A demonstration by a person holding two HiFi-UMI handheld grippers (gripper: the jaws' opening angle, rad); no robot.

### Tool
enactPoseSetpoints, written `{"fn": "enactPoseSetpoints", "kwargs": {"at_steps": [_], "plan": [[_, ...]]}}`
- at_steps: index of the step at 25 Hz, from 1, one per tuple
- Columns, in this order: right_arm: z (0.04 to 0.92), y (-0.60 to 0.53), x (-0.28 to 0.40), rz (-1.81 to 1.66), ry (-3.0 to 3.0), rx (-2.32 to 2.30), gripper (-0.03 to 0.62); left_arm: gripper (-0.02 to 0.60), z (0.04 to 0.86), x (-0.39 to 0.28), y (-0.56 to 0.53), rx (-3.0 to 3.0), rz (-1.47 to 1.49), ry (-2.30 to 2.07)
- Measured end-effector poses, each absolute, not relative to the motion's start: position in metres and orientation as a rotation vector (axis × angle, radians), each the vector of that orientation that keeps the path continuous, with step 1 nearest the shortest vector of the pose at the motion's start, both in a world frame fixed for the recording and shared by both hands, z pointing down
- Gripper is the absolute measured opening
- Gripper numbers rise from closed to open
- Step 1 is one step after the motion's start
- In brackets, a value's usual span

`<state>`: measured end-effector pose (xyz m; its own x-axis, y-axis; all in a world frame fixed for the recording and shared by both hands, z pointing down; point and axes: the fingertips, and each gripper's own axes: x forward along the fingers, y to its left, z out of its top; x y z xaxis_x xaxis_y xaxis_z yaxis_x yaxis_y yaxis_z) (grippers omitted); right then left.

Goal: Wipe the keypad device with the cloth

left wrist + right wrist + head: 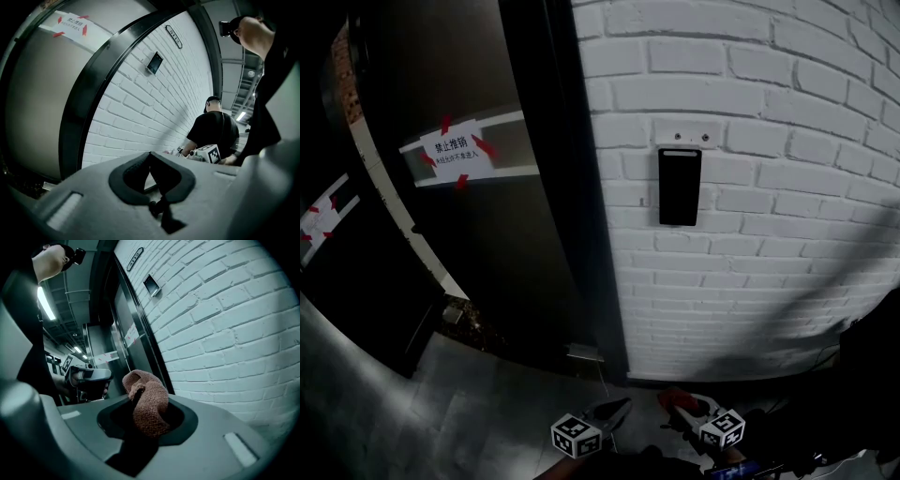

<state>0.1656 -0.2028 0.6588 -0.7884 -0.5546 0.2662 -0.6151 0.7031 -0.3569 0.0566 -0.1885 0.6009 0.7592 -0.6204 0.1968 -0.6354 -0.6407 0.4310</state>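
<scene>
Right gripper [143, 417]: jaws pinching the cloth [147, 401], a brownish knitted wad bulging up out of the grip. It sits low at 6 o'clock in head view, well short of the wall.
Left gripper [151, 161]: jaws pressed together on nothing, at 6 o'clock just left of its partner and seemingly idle.
Step in hand: judged to be the approach. The cloth is held, no wiping has begun, and nothing touches the wall.
Next move: probably raise the right gripper toward 2 o'clock and lay the cloth's free bulge on the device's face. The wad looks soft and loose, so use light pressure and keep the jaws off the panel.
Keypad device [680, 186]: dark upright panel on the white brick wall [787, 141], at 2 o'clock in head view and well apart from both grippers.
Door [502, 244]: dark, toward 10 o'clock, with a taped paper notice [457, 150].
Hard to make out: the device's face reads flat black, so keys and dirt are indistinguishable. Head view's bottom edge cuts off both grippers. How much cloth lies below the jaws is hidden.
</scene>
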Motion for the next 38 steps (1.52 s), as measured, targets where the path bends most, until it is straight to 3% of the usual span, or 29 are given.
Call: {"fn": "enactPoseSetpoints", "kwargs": {"at_steps": [12,19,25,38], "plan": [[0.622,-0.265,0.205,0.608,-2.757,0.880,0.114,0.005,0.575,0.044,-0.229,2.480,-0.034,-0.870],[0.458,-0.340,0.199,0.173,-2.872,0.911,0.114,0.005,0.579,0.029,-0.235,2.463,-0.047,-0.840],[0.297,-0.403,0.190,0.060,-2.993,1.317,0.112,0.005,0.583,0.028,-0.235,2.471,-0.033,-0.810],[0.231,-0.444,0.173,-0.251,-2.881,1.716,0.115,0.005,0.586,0.002,-0.239,2.440,-0.042,-0.850]]}}
